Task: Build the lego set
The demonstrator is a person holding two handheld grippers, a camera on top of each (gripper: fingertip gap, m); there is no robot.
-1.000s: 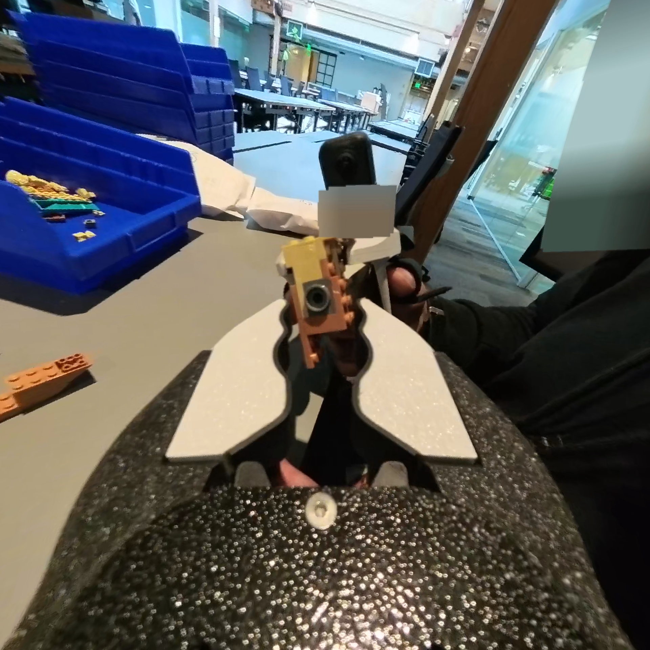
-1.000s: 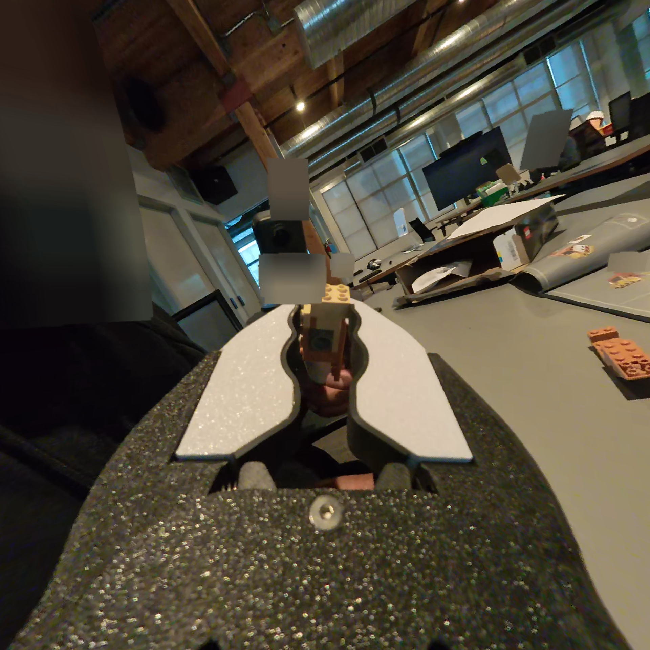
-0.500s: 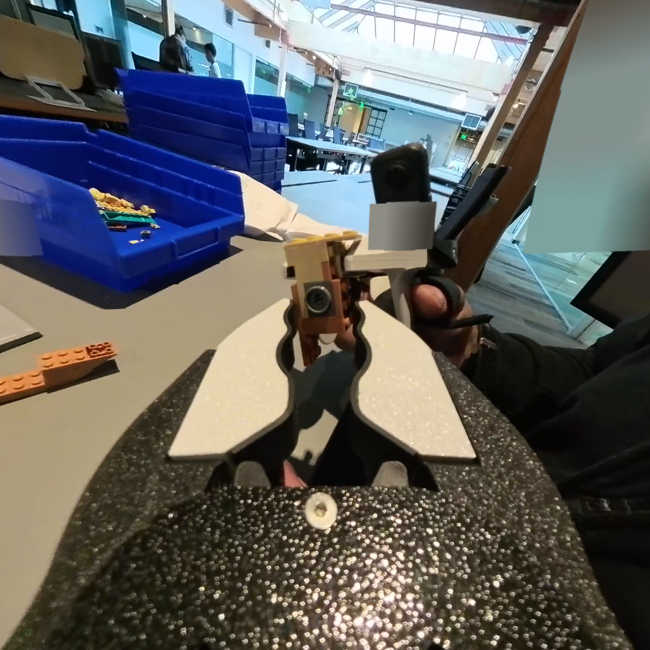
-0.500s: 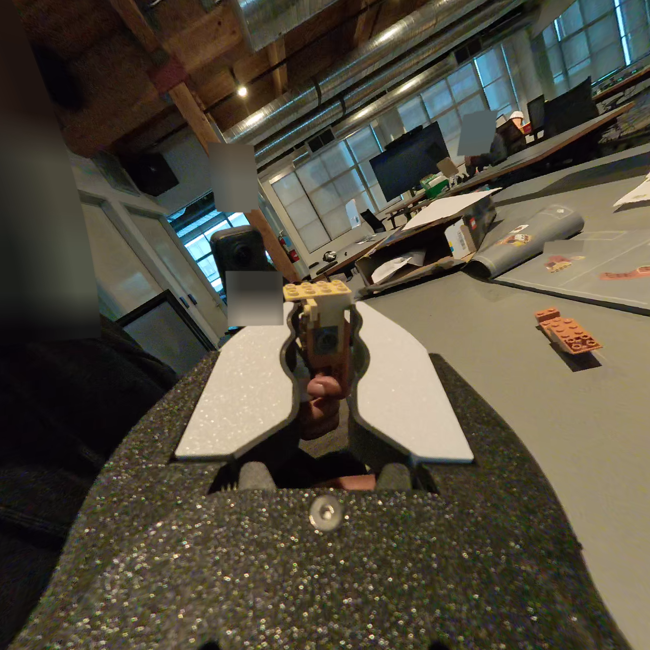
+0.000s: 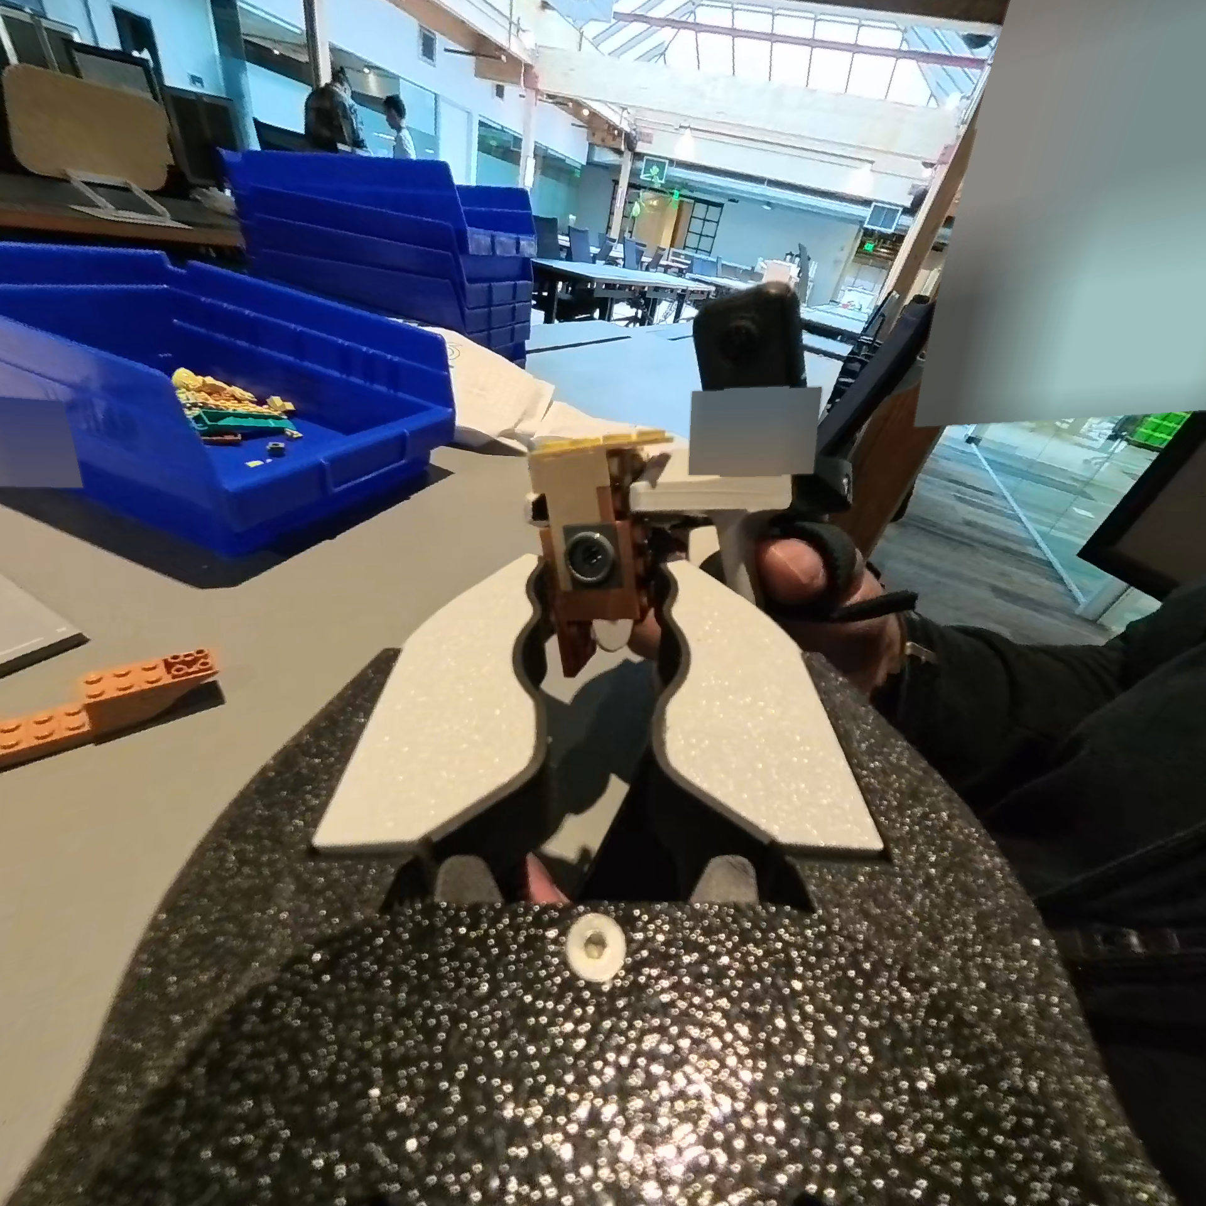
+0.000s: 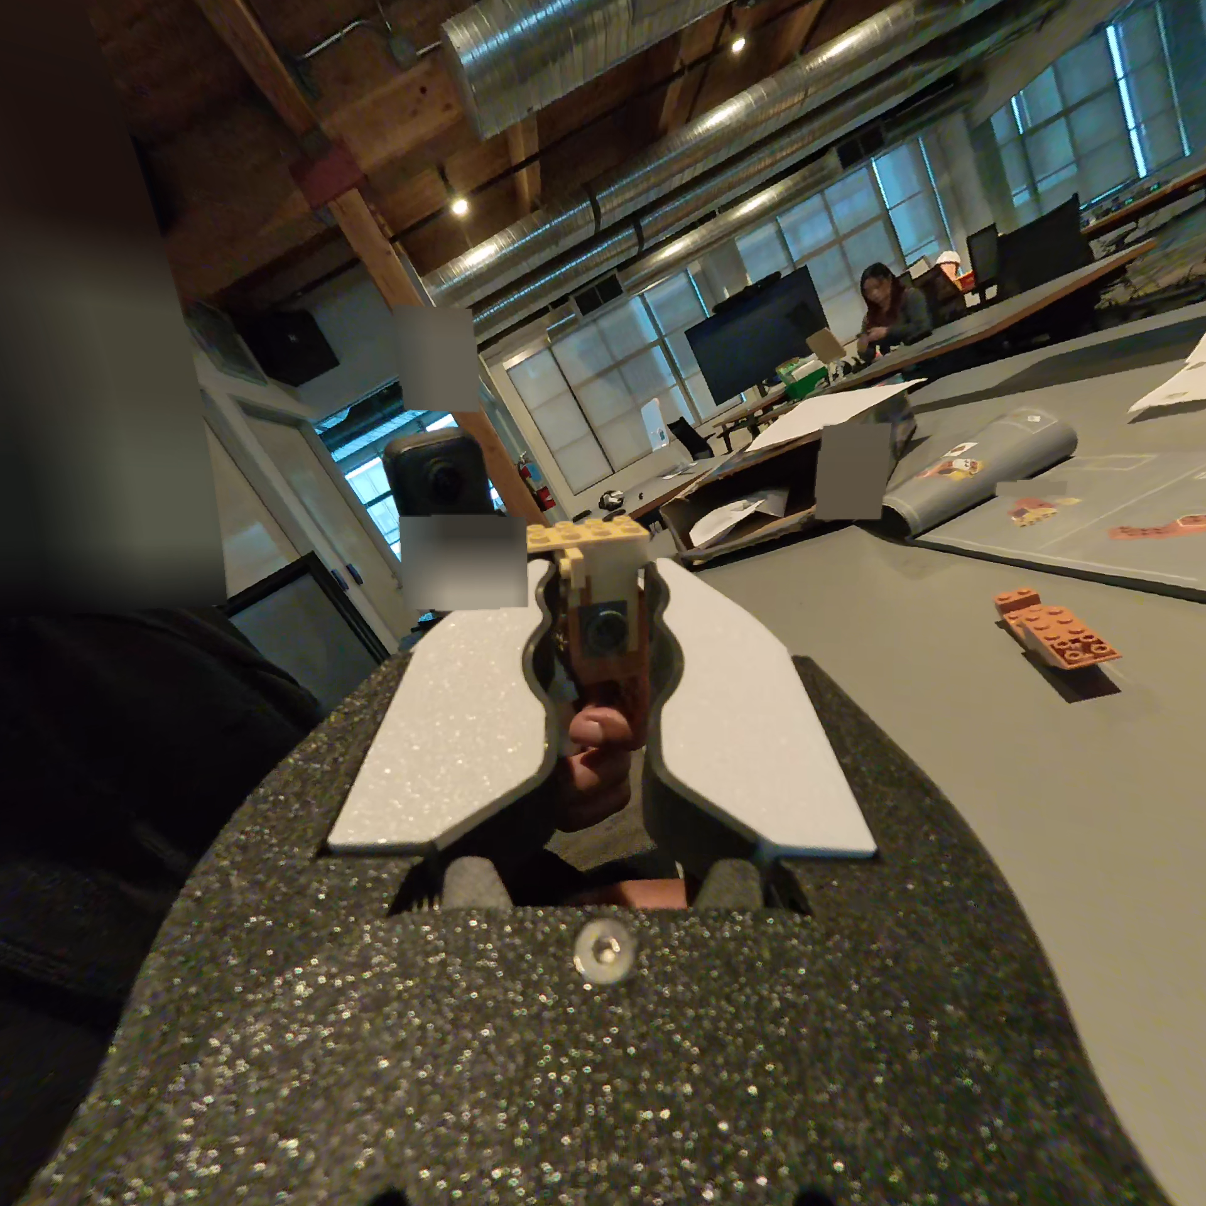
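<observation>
A small lego assembly [image 5: 590, 555] of tan, yellow and brown bricks with a grey round stud hole is held in the air between both grippers. My left gripper [image 5: 597, 581] is shut on its lower brown part. The right gripper's white fingers [image 5: 711, 499] meet it from the far side. In the right wrist view my right gripper [image 6: 597, 607] is shut on the same assembly [image 6: 603, 626], with a yellow plate on top. The left gripper's black camera [image 6: 437, 470] shows behind it. A thumb [image 6: 597, 727] sits just below the assembly.
An orange wedge piece [image 5: 130, 685] lies on the grey table [image 5: 196, 816], also in the right wrist view [image 6: 1057, 633]. A blue bin [image 5: 365, 457] holds loose bricks [image 5: 222, 404]; more bins [image 5: 391, 248] are stacked behind. An instruction booklet [image 6: 1077, 515] and a cardboard box [image 6: 750, 502] lie farther off.
Both grippers have turned together with the assembly, which now stands more upright. Both grips stay the same. The orange piece on the table has not moved.
</observation>
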